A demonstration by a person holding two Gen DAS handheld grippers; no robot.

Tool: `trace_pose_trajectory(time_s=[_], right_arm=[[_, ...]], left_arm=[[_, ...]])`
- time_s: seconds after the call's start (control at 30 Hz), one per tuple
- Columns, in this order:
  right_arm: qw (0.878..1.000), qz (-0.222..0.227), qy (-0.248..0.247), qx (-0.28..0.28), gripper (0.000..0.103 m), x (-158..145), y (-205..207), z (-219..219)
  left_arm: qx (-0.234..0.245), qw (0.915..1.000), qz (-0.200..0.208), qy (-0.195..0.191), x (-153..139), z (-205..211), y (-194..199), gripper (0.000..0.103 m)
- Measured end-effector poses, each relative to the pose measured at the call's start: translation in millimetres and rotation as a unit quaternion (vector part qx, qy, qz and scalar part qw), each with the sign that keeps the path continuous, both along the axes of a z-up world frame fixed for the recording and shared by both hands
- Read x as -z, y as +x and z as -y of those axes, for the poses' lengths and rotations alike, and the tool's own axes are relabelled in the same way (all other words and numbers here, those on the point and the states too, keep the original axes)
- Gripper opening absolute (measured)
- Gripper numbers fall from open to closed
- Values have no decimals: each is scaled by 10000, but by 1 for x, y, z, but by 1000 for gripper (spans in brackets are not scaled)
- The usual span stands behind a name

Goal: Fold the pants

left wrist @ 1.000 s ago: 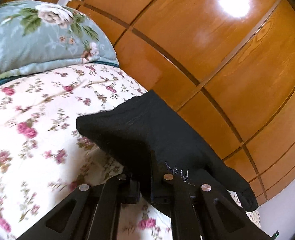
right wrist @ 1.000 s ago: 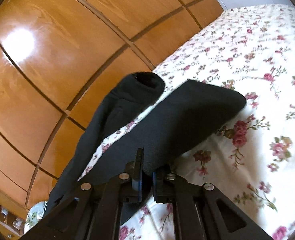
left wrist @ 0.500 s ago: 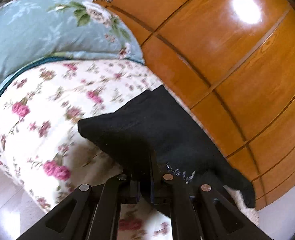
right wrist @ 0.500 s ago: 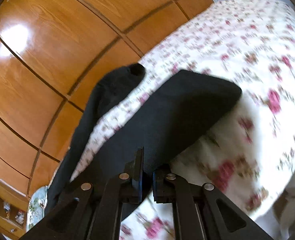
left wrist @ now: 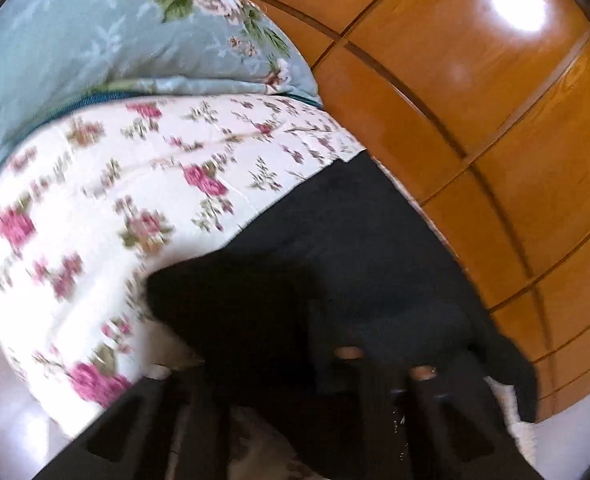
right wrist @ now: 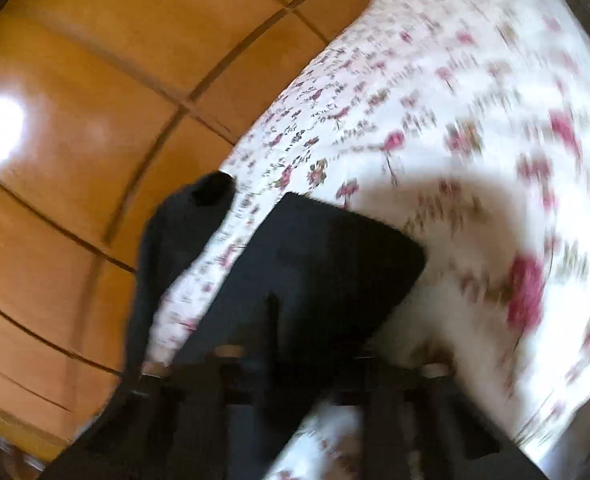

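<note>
1. Now both pictures are much blurrier than a second ago, and the bed with its flowery cover (left wrist: 107,208) fills more of each view.
2. The black pants (left wrist: 335,248) still lie on the bed, along the side next to the shiny wooden wall (left wrist: 495,128). In the left view they now spread over the gripper and hide most of it.
3. The left gripper (left wrist: 307,344) is pressed together and pinching the pants, same as before.
4. The right gripper (right wrist: 279,320) is also squeezed together on the pants (right wrist: 315,256), and its grip looks the same as a second ago.
5. Only the left view shows the blue flowery pillow (left wrist: 107,36). It looks bigger and closer than it did before.
6. Only the right view shows a pant leg (right wrist: 175,248) with its open end hanging off the bed by the wooden wall (right wrist: 95,100), plus a flat squared corner of the pants.
</note>
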State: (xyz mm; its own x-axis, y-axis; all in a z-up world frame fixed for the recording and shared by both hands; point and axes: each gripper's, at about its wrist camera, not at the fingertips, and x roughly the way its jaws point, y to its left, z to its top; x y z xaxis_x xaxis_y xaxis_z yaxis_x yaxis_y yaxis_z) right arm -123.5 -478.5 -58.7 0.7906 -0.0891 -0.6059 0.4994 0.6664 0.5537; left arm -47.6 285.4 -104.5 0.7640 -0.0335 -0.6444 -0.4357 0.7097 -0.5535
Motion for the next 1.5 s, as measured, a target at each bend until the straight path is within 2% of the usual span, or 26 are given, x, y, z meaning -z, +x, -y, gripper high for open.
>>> trace_pose_trajectory(time_s=[0.03, 0.13, 0.23, 0.3, 0.33, 0.4, 0.47, 0.5, 0.53, 0.6, 0.63, 0.67, 0.7, 0.77, 0.83, 0.93, 1.0, 1.03, 1.1, 1.17, 1.27, 1.37, 1.5], right_arm=[[9995, 85, -289, -81, 8, -12, -2, -6], [9972, 190, -719, -86, 8, -31, -15, -14], [9962, -33, -870, -33, 8, -25, -23, -12], [9965, -246, -800, 47, 8, -10, -28, -6], [9974, -346, -617, 122, 8, 1, -31, -1], [9987, -269, -385, 203, 9, 15, -37, 4], [9984, -225, -457, 235, 13, 14, -40, 4], [9975, -309, -581, 267, 19, 10, -39, 3], [9945, -463, -848, 413, 32, 3, -40, 1], [9823, -714, -1447, 952, 45, -12, -46, -1], [9753, -666, -1677, 1273, 45, -23, -53, 0], [9707, -594, -1810, 1462, 45, -33, -57, -1], [9654, -549, -1965, 1623, 45, -43, -58, -3], [9590, -395, -2282, 1636, 45, -62, -52, -13], [9594, -247, -2526, 1231, 49, -73, -33, -30], [9615, -162, -2721, 351, 53, -72, 8, -68], [9629, -157, -2676, -312, 53, -61, 40, -94], [9638, -234, -2546, -763, 53, -50, 63, -111], [9638, -310, -2330, -1255, 53, -33, 87, -132], [9619, -430, -2068, -1738, 53, -12, 114, -155], [9539, -726, -2008, -2107, 53, 13, 143, -182], [9474, -1029, -2002, -2275, 53, 32, 160, -190], [9454, -1073, -2078, -2271, 55, 36, 163, -188]], left_arm=[[-33, 9999, 99, -36, -4, -1, -4, 6], [-107, 9995, 233, -161, -19, -5, -18, 6], [-26, 9999, 158, 35, -23, 0, -26, 6], [3, 9999, 47, 101, -16, 1, -29, 6], [-20, 10000, -24, 71, -11, 0, -28, 6], [-29, 9999, -113, 5, 0, -1, -30, 9], [-37, 9999, -67, 104, 0, -1, -34, 14], [-105, 9998, -79, 124, -2, -3, -38, 20], [-187, 9997, -75, 123, -4, -7, -42, 26], [-584, 9981, -100, 142, -9, -21, -54, 31], [-878, 9959, -118, 190, -12, -29, -60, 31], [-1367, 9901, -122, 276, -18, -42, -71, 31], [-1658, 9857, -88, 276, -22, -51, -78, 31], [-2011, 9794, 68, 175, -31, -64, -85, 34], [-2079, 9777, 252, 145, -43, -67, -83, 40], [-1623, 9857, 382, 237, -60, -54, -57, 50], [-1048, 9931, 444, 292, -67, -37, -30, 58], [-820, 9952, 429, 304, -69, -30, -19, 60], [-140, 9989, 347, 272, -73, -14, 22, 60], [408, 9987, 200, 248, -73, 0, 60, 60], [859, 9957, -90, 320, -72, 17, 106, 60], [1114, 9919, -339, 510, -73, 22, 144, 60], [1052, 9891, -579, 857, -70, 18, 195, 60]])
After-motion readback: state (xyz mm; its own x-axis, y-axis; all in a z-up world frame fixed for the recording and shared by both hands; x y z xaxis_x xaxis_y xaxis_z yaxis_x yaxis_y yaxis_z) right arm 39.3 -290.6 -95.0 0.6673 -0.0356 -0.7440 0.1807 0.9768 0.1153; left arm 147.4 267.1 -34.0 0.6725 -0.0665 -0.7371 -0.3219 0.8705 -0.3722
